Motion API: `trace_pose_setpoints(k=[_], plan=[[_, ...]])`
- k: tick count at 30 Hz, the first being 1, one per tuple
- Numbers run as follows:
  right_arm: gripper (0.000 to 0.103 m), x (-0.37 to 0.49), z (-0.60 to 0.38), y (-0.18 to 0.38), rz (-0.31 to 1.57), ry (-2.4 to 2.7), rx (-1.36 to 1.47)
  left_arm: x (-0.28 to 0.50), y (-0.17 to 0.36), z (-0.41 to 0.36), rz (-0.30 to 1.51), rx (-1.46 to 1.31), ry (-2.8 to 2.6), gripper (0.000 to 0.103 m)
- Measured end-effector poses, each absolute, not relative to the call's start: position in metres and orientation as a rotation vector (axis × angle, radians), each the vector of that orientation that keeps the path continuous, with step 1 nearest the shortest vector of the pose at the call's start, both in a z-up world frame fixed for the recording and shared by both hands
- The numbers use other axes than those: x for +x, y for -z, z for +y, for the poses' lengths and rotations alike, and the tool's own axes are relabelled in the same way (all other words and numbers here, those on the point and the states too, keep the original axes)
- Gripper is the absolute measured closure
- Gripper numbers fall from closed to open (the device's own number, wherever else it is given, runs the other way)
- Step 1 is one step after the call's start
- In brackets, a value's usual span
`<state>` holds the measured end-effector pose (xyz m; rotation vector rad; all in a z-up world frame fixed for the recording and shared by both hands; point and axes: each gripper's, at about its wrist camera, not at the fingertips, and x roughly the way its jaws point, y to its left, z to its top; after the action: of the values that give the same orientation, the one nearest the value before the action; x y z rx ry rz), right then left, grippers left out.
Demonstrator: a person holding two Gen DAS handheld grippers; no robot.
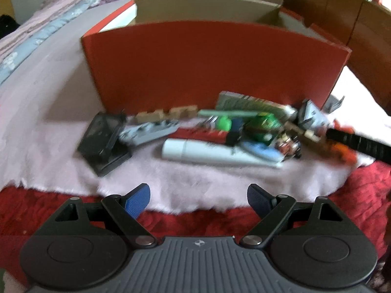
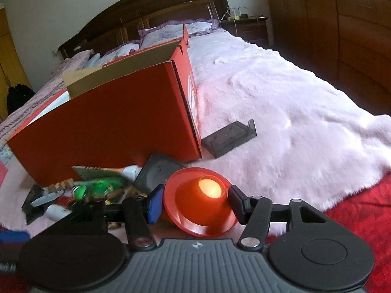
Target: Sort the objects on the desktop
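An orange funnel point(image 2: 199, 202) is seen between the fingers of the right gripper point(image 2: 195, 204), in front of the red box point(image 2: 110, 127).

The funnel lies on its side with the wide mouth toward the camera; both pads appear to touch its rim, so it is pinched. The left gripper point(image 1: 198, 199) is spread wide with nothing between its fingers, and it is held over the pink blanket point(image 1: 190, 180), apart from the pile of small objects point(image 1: 220, 131) that lies against the box. A clear grey case point(image 2: 229, 138) is seen just beside the box corner.
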<state>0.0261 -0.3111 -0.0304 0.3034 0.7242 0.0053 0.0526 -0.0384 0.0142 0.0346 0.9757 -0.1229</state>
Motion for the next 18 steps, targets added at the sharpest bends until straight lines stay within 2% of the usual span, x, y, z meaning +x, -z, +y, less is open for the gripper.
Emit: trace_pose_setpoints(k=[5,10,18], plan=[[0.044,0.005,-0.306,0.031,0.74,-0.034,0.319,0.063,-0.018,-0.058,0.878,0.063,0.201,0.018],[0.044,-0.012,-0.295,0.04,0.753,-0.057,0.268,0.074,-0.008,-0.058,0.875,0.065,0.151,0.022],[0.043,-0.013,-0.291,0.047,0.744,-0.056,0.261,0.077,0.007,-0.021,0.905,-0.085,0.103,0.018]])
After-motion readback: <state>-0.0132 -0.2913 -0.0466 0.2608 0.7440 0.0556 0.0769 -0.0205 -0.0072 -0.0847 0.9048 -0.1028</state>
